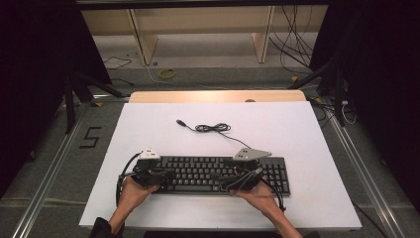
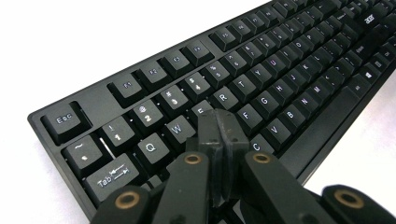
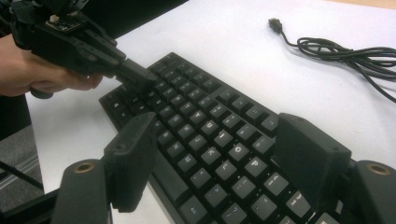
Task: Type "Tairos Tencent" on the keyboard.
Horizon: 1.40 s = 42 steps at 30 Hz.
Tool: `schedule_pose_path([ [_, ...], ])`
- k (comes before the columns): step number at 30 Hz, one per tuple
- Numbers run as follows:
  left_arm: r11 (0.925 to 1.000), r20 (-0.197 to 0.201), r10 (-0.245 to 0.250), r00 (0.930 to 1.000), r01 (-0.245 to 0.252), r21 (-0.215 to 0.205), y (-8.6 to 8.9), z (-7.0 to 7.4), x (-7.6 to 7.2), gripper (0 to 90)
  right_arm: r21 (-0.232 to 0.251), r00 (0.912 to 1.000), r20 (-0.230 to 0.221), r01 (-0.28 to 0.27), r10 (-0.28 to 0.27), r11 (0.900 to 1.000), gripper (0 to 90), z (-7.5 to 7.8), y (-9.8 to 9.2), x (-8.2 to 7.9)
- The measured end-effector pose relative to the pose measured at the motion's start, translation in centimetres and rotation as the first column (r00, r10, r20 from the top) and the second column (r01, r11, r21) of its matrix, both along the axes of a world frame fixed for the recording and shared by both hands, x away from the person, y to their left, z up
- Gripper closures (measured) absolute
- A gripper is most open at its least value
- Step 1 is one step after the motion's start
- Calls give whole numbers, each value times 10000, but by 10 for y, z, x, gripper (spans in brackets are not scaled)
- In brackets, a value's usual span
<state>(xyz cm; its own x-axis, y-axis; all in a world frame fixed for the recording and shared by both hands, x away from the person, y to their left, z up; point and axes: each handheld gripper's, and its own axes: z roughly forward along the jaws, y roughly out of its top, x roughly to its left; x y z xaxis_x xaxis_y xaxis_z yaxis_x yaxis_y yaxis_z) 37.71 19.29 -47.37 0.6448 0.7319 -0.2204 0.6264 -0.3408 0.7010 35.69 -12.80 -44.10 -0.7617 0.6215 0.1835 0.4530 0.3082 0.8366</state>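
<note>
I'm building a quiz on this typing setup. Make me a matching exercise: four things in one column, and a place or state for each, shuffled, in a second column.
Things:
1. left gripper
2. right gripper
3. USB cable
4. keyboard

States or places:
A. coiled loosely on the white table, beyond the keyboard
B. jaws shut, tip over the letter keys
C. lies flat, near the table's front edge
D. jaws wide apart above the keys

Pairs: 1-B, 2-D, 3-A, 4-C
</note>
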Motion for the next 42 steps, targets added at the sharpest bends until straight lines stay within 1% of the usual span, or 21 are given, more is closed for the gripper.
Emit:
schedule_pose_path([
  [11, 9999, -171, 0, 9999, 3, 133, -2, -3, 1, 890, -33, 10000, -25, -9, 9, 10000, 302, -1, -4, -3],
  [15, 9999, -225, 35, 9997, -33, 102, -2, -4, 1, 891, -28, 10000, -42, 1, -1, 10000, 303, -2, -5, -3],
  [16, 9998, -297, 2, 9996, 4, 189, -2, -4, 1, 891, -41, 10000, -22, -9, 9, 10000, 303, -2, -5, -3],
  [17, 9996, -290, -3, 9996, 11, 289, -3, -5, 1, 891, -33, 10000, -22, -9, 9, 10000, 303, -2, -5, -3],
  [18, 9998, -295, 27, 9996, -22, 179, -3, -6, 1, 892, -28, 10000, -27, 2, -2, 10000, 303, -2, -5, -3],
  [25, 9996, -169, 25, 9999, -20, 273, -3, -5, 0, 892, -90, 10000, -44, 44, -45, 9999, 303, -2, -6, -3],
  [28, 9999, -55, 123, 9999, -123, 100, -2, -2, -1, 884, -29, 10000, -31, 88, -88, 10000, 303, -1, -7, -3],
  [29, 9998, 37, 178, 9998, -178, 6, -1, 0, -1, 860, -22, 10000, -18, 90, -90, 10000, 303, -1, -7, -3],
  [32, 9993, 83, 218, 9997, -216, -299, 2, 3, -2, 828, -17, 9999, -8, 114, -114, 9999, 303, -1, -7, -2],
  [33, 9992, 83, 182, 9998, -179, -368, 3, 4, -1, 807, -22, 9999, 10, 125, -124, 9999, 303, -1, -7, -2],
  [34, 9984, 50, 251, 9997, -248, -507, 4, 4, -2, 782, -24, 9999, -4, 145, -145, 9999, 303, -1, -7, -2],
  [37, 9979, 82, 239, 9997, -234, -599, 5, 4, -2, 713, -26, 9999, -7, 163, -163, 9999, 304, -2, -7, -1],
  [40, 9965, 81, 265, 9996, -258, -790, 5, 6, -3, 664, -30, 9999, -4, 152, -152, 9999, 305, -2, -6, -1],
  [42, 9958, 72, 249, 9997, -242, -886, 7, 6, -3, 606, -39, 9999, -24, 122, -122, 9999, 305, -2, -6, -1],
])
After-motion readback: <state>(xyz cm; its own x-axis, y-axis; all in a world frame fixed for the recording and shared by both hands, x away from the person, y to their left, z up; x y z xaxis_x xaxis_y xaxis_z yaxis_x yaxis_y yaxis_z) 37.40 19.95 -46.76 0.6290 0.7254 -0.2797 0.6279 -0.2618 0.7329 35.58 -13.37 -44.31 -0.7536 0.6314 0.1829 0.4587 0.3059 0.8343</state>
